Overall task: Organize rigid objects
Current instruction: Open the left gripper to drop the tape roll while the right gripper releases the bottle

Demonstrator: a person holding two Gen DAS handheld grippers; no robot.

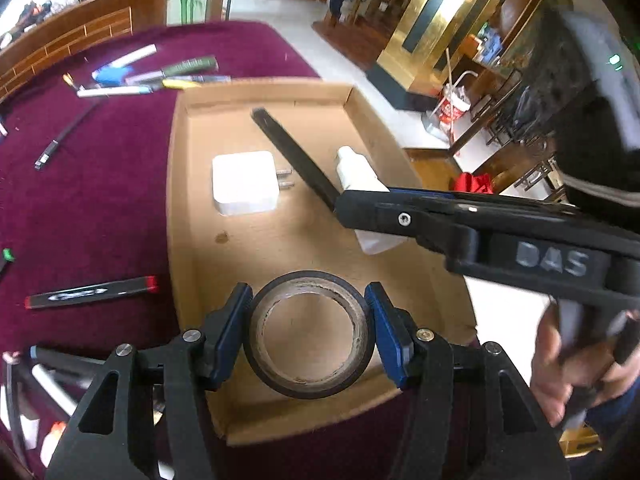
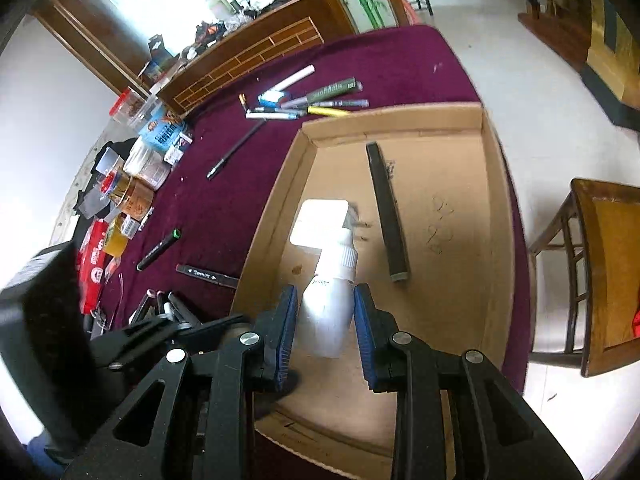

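Note:
A shallow cardboard tray (image 1: 188, 216) lies on a maroon tablecloth. In the left wrist view my left gripper (image 1: 310, 334) is shut on a black tape roll (image 1: 312, 390), held over the tray's near end. A white charger (image 1: 244, 182) and a long black bar (image 1: 296, 156) lie in the tray. In the right wrist view my right gripper (image 2: 326, 334) is shut on a white bottle (image 2: 326, 316), cap pointing away, just above the tray floor (image 2: 452, 280). The right gripper also reaches in from the right in the left wrist view (image 1: 360, 204).
Several pens and markers (image 2: 312, 100) lie on the cloth beyond the tray, more markers (image 2: 160, 248) to its left. Boxes and tape rolls (image 2: 132, 188) crowd the far left table edge. A wooden chair (image 2: 600, 272) stands right of the table.

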